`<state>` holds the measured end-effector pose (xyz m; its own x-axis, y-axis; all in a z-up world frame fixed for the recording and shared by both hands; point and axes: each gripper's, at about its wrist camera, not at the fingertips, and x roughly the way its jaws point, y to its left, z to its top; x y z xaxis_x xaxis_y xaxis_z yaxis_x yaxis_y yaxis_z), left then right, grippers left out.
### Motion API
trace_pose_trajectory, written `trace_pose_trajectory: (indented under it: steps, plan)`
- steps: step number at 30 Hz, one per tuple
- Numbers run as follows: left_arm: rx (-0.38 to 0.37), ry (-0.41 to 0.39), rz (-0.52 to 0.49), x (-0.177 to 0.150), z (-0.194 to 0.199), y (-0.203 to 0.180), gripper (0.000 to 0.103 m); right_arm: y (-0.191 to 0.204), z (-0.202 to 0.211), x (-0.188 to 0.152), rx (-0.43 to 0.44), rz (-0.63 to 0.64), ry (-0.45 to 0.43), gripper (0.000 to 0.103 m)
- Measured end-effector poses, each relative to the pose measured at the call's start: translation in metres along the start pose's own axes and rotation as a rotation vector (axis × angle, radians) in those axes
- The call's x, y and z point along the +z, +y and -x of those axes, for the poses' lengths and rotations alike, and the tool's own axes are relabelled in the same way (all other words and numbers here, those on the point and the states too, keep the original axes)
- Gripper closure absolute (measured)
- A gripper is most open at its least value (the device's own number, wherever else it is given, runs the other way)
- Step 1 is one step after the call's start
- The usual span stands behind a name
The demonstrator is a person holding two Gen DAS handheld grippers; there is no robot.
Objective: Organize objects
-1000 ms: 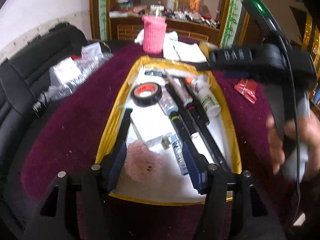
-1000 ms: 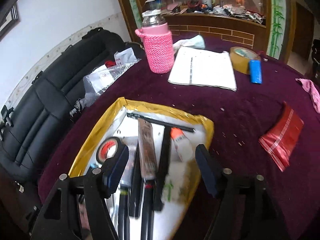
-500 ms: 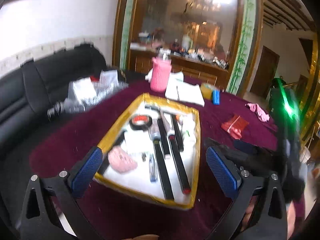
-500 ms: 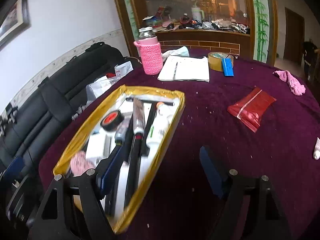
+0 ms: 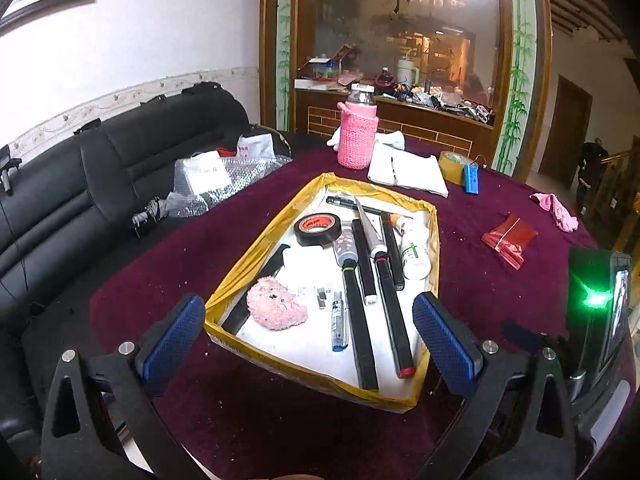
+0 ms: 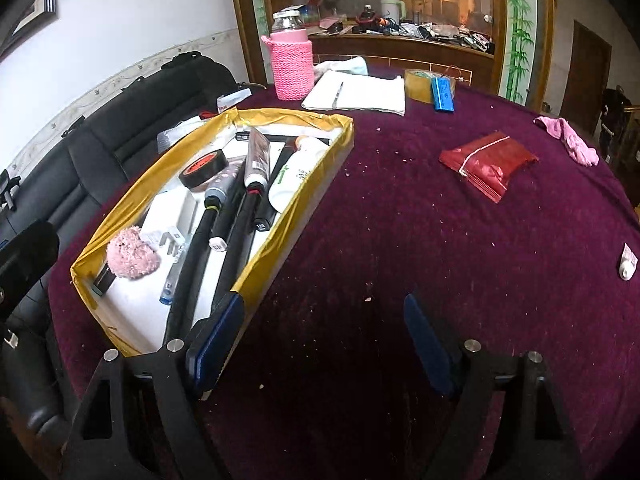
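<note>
Above the tray [image 5: 224,300], both grippers [image 5: 308,340] [image 6: 320,344] have pulled back; jaws apart, empty.

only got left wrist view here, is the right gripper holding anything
Observer: No. The right gripper is open and empty, over the purple tablecloth just right of the yellow box.
Operator: anything loose out past the red bag
Observer: Yes. A small white tube lies near the table's right edge, closer to the camera than the red bag.
</note>
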<state>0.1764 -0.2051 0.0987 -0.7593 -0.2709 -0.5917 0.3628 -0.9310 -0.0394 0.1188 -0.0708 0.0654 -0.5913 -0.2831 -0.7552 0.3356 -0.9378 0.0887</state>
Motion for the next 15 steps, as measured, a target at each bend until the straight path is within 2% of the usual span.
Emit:
trace_pose_trajectory:
  steps: [15]
  plan:
    - [0.007,0.067,0.021,-0.009,-0.024,0.014,0.0,0.013,-0.006,-0.001,-0.077,0.039,0.016,0.025]
